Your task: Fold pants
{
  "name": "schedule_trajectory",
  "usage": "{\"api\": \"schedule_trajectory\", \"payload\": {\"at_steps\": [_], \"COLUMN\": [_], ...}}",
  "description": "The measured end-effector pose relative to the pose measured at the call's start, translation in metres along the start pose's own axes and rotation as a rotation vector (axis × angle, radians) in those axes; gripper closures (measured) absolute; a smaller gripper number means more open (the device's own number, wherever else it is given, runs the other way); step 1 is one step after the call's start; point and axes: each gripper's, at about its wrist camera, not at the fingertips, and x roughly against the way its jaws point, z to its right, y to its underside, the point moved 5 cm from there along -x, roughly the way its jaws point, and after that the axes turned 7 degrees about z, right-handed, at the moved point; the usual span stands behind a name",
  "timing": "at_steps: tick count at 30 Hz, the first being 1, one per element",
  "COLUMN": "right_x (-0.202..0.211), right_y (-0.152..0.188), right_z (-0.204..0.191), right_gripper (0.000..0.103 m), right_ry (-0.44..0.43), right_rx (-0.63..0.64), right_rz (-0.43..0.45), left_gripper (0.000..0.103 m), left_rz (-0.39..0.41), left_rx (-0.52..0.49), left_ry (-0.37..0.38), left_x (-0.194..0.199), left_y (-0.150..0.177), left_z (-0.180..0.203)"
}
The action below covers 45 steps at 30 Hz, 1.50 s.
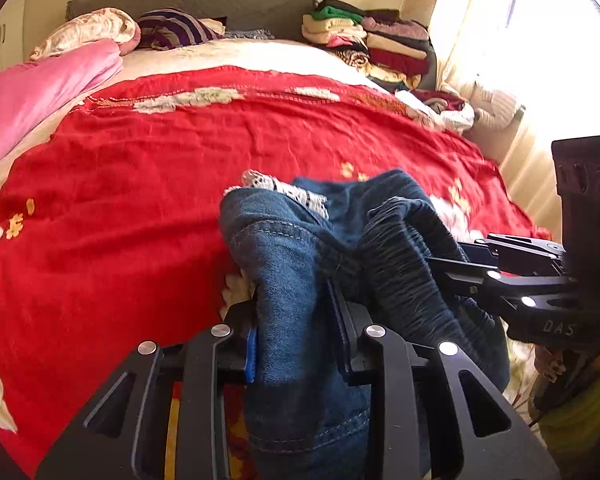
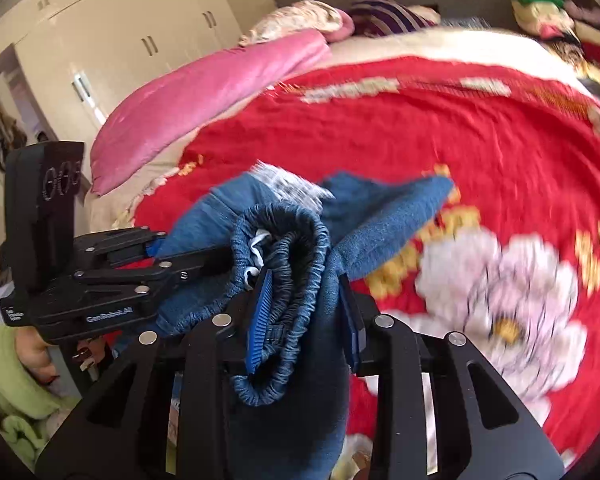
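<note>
Item: denim pants (image 1: 300,280), bunched above the red bedspread (image 1: 140,200). Left tongs (image 1: 296,336) and right tongs (image 2: 304,312) each clamped the waistband; we judged spreading them apart would flatten it.

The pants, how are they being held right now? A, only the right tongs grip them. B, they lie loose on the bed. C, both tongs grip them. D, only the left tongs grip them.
C: the left tongs and the right tongs are each shut on the blue pants, bunched above the red bedspread.
</note>
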Motion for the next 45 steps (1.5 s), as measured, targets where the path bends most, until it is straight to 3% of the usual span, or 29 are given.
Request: {"api": "schedule_trajectory", "payload": {"at_steps": [9, 15, 28, 32, 37, 45], "right_x": [-0.017, -0.036, -0.064, -0.065, -0.065, -0.058], "right_y": [-0.050, -0.069, -0.058, -0.051, -0.041, -0.042], "right_z": [0.005, 0.017, 0.045, 0.056, 0.068, 0.065], "right_gripper": [0.079, 0.079, 0.078, 0.071, 0.054, 0.039], "right_ry": [0.038, 0.060, 0.112, 0.137, 0.217, 0.272], "right_rx": [0.071, 0.060, -0.002, -0.031, -0.039, -0.022], "right_rz": [0.058, 0.059, 0.000, -0.021, -0.054, -0.033], "left_gripper": [0.076, 0.076, 0.075, 0.067, 0.050, 0.044], "left_rz": [0.093, 0.103, 0.037, 0.013, -0.016, -0.020], "left_rx": [-0.012, -0.008, 0.073, 0.093, 0.112, 0.113], "left_ry": [-0.032, -0.035, -0.024, -0.034, -0.052, -0.061], "left_x": [-0.004, -0.022, -0.058, -0.064, -0.071, -0.068], "left_y": [-0.055, -0.076, -0.066, -0.057, -0.047, -0.043], "left_z": [-0.014, -0.023, -0.057, -0.067, -0.075, -0.078]}}
